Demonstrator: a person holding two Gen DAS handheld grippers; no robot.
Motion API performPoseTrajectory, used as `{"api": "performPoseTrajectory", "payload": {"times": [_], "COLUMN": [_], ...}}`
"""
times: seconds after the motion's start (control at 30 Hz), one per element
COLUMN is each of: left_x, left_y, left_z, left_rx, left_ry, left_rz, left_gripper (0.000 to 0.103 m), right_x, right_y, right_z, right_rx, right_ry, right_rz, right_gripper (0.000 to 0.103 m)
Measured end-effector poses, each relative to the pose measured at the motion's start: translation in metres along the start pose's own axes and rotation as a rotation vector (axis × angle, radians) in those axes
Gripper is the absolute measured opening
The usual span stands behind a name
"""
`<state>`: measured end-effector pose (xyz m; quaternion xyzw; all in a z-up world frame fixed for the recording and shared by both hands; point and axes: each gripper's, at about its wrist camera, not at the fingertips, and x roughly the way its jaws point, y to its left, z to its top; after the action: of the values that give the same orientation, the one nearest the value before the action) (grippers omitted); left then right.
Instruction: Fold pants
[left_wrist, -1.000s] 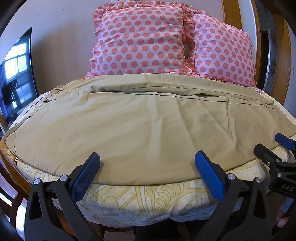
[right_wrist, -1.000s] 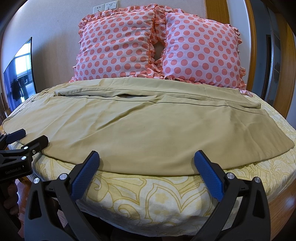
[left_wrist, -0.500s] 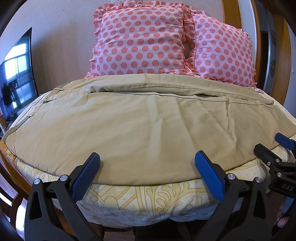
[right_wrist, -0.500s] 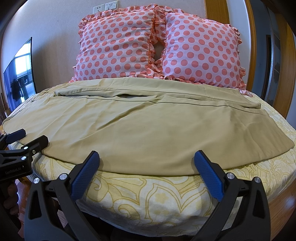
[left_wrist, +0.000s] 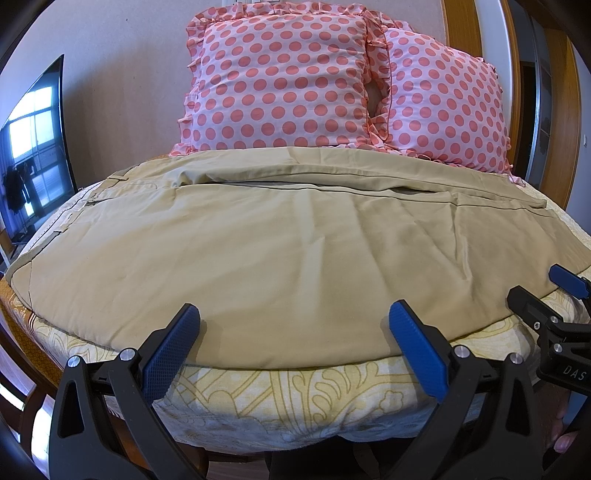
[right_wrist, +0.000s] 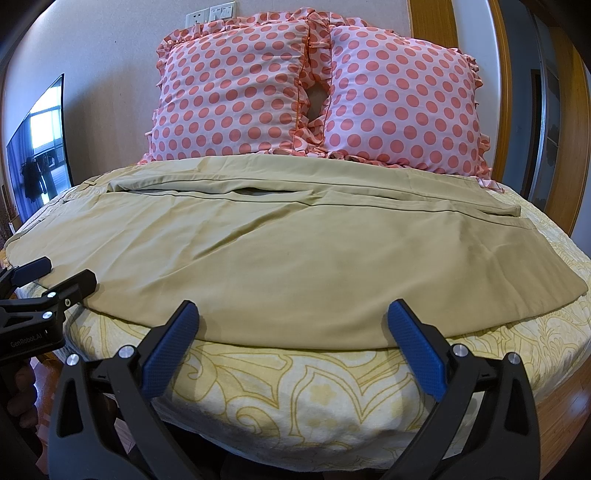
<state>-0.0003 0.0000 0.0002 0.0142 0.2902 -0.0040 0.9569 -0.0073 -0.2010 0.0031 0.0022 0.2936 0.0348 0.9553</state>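
Observation:
Tan pants (left_wrist: 280, 251) lie flat across the bed, waistband at the left, leg ends at the right; they also show in the right wrist view (right_wrist: 280, 254). My left gripper (left_wrist: 293, 319) is open and empty, its blue pads just before the pants' near edge. My right gripper (right_wrist: 293, 319) is open and empty, likewise at the near edge further right. The right gripper's tips show at the right of the left wrist view (left_wrist: 543, 288). The left gripper's tips show at the left of the right wrist view (right_wrist: 61, 273).
The bed has a yellow patterned cover (right_wrist: 314, 391). Two pink polka-dot pillows (left_wrist: 284, 85) (right_wrist: 402, 99) lean on the wall behind the pants. A dark TV screen (left_wrist: 33, 147) stands at the left. A wooden door frame (right_wrist: 565, 129) is at the right.

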Motion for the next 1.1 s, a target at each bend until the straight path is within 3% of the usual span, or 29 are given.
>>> {"api": "performPoseTrajectory", "payload": {"times": [0.43, 0.53, 0.67, 0.87, 0.9, 1.03, 1.1], "left_x": [0.0, 0.001, -0.006, 0.002, 0.004, 0.016, 0.019], "left_y": [0.001, 0.007, 0.025, 0.034, 0.033, 0.03, 0.028], "left_z": [0.0, 0.006, 0.021, 0.052, 0.055, 0.069, 0.071], "left_rx": [0.002, -0.011, -0.077, -0.078, -0.071, -0.055, -0.049], "left_ry": [0.005, 0.017, -0.041, -0.098, -0.1, -0.096, -0.092], "left_rz": [-0.006, -0.037, -0.058, 0.007, 0.011, -0.006, -0.017], "left_gripper": [0.102, 0.102, 0.102, 0.102, 0.102, 0.102, 0.102], "right_x": [0.004, 0.001, 0.004, 0.075, 0.095, 0.188, 0.224], "right_y": [0.001, -0.02, -0.067, -0.166, -0.182, -0.243, -0.26], "right_z": [-0.007, 0.017, 0.068, 0.161, 0.173, 0.203, 0.21], "right_rx": [-0.016, -0.011, 0.071, 0.266, 0.297, 0.443, 0.482], "right_ry": [-0.012, 0.035, -0.05, 0.014, 0.043, 0.191, 0.236], "right_rz": [0.025, 0.065, -0.015, -0.209, -0.245, -0.35, -0.414], "right_gripper": [0.101, 0.101, 0.101, 0.101, 0.098, 0.07, 0.066]}}
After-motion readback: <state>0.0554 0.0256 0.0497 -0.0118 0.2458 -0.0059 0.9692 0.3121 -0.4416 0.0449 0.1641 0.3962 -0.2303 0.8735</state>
